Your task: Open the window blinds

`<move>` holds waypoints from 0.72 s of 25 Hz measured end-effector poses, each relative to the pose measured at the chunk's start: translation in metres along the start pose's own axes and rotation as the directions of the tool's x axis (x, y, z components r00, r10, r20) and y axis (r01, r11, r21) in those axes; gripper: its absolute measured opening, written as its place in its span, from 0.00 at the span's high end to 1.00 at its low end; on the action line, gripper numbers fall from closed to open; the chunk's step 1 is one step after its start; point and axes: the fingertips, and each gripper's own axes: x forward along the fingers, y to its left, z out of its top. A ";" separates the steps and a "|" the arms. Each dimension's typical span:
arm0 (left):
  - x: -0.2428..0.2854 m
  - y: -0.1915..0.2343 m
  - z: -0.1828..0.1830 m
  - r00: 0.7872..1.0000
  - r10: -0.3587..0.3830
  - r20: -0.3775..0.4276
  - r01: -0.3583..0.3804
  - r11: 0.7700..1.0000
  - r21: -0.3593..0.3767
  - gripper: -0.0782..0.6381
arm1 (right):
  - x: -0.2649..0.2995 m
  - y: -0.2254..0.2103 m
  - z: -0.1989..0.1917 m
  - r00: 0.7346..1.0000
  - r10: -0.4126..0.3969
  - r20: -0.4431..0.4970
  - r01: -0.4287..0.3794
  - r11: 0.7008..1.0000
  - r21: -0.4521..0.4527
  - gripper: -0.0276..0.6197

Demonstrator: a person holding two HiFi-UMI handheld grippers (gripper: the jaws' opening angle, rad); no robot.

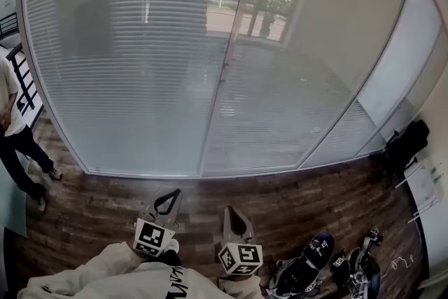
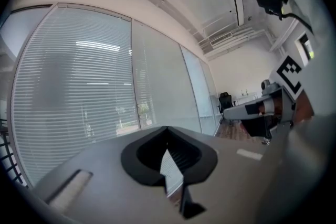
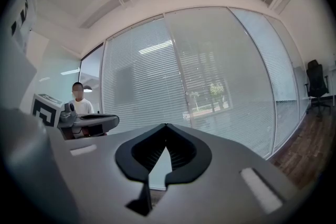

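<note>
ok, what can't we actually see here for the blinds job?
- Blind cord or wand: none can be made out on the blinds in any view; too thin or absent.
- Blind headrail: cut off by the head view's top edge.
- Bystander: partly cut by the head view's left edge.
- Floor gear bottom right: dark, too small to identify.

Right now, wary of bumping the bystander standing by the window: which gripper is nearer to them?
Left. The left gripper is on the bystander's side, though well apart from them; the right gripper lies beyond it, farther off.
</note>
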 end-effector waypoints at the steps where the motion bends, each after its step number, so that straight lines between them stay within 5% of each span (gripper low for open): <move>1: 0.005 0.006 -0.002 1.000 -0.003 -0.001 0.003 1.000 -0.001 0.89 | 0.008 0.000 0.001 1.000 -0.003 -0.001 0.003 1.000 0.000 0.95; 18: 0.095 0.099 -0.018 0.999 -0.042 0.006 0.042 0.999 -0.024 0.89 | 0.128 -0.015 0.015 0.998 -0.067 -0.019 0.066 0.998 -0.015 0.95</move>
